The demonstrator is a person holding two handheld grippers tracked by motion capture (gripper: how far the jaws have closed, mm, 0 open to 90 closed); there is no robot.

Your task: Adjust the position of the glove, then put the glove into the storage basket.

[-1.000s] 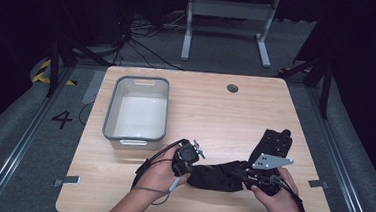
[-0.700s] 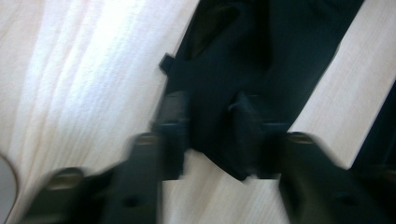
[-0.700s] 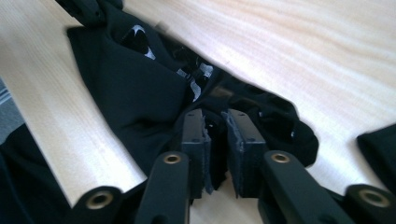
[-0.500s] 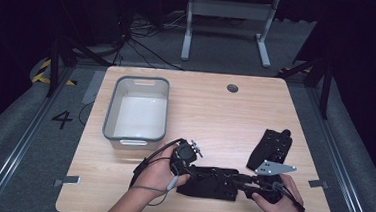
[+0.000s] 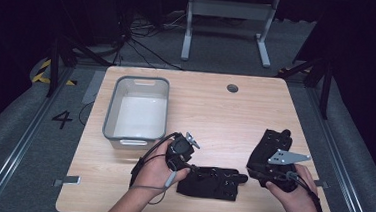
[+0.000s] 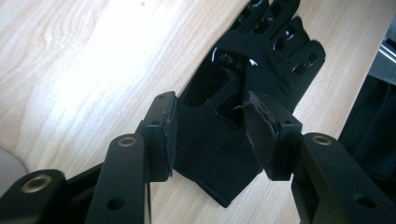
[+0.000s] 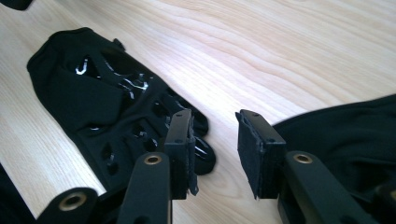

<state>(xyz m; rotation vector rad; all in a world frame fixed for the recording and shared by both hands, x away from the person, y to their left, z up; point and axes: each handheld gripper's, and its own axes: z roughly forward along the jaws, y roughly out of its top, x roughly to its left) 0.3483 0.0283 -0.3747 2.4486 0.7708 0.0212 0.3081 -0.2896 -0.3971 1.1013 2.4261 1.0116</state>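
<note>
Pale wooden bench carries one black glove flat near its front edge, cuff lying between the spread jaws of the left hand-held gripper, while the right hand-held gripper, also open, hovers beside that glove's fingertips and a second glove.

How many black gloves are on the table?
2. One glove lies flat near the front edge, between the two hands, by the left gripper. The other glove lies at the right side, beside the right gripper. None seems hidden.
</note>
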